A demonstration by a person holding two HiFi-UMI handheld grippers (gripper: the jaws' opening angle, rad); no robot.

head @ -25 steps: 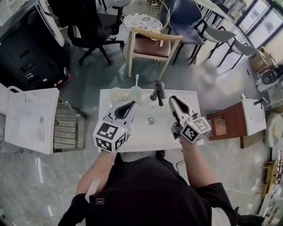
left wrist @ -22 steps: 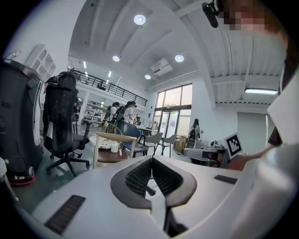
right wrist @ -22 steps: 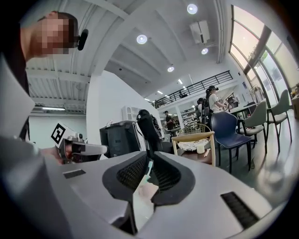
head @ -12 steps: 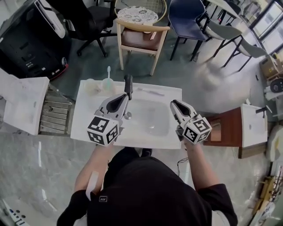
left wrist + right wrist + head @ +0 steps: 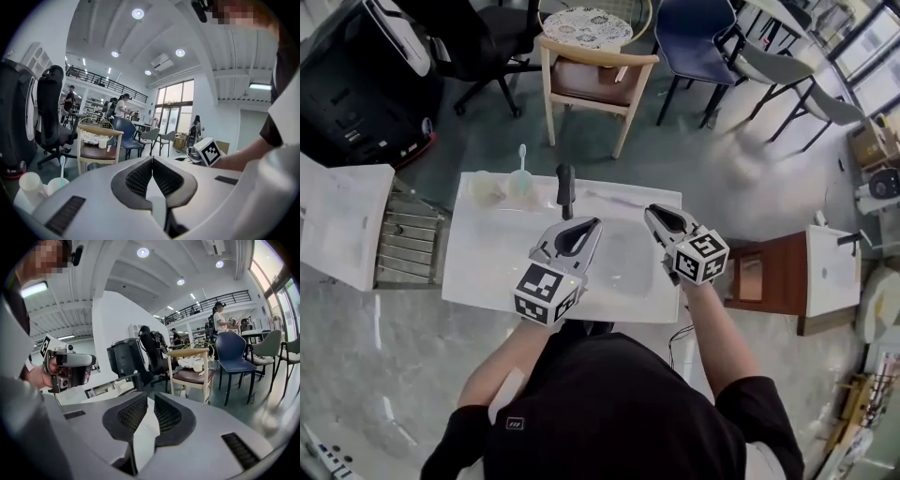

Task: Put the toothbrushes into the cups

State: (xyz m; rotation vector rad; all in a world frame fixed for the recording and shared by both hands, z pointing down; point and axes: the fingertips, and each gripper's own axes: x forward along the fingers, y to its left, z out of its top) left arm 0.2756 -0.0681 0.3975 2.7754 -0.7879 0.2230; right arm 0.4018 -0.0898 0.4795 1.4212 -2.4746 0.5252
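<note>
Opening both sets of jaws comes first: the left gripper [image 5: 584,228] is closed tip to tip on nothing, and the right gripper [image 5: 656,216] is a slit apart and empty. Both hover over the sink [image 5: 487,272]. A loose toothbrush [image 5: 611,199] seems to lie on the back rim, at ten o'clock from the right gripper. Pinch its handle mid-length. At the left gripper's ten o'clock stand the empty cup [image 5: 486,187] and the second cup [image 5: 520,186], which holds an upright toothbrush [image 5: 522,157].

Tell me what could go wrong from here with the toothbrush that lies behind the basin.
1. The toothbrush lies flat on the narrow rim, so a poor pinch may push it into the basin.
2. The faucet stands between it and the cups. A carried toothbrush may hit it.
3. The cups stand close together near the back edge, so a knock may tip them.
</note>
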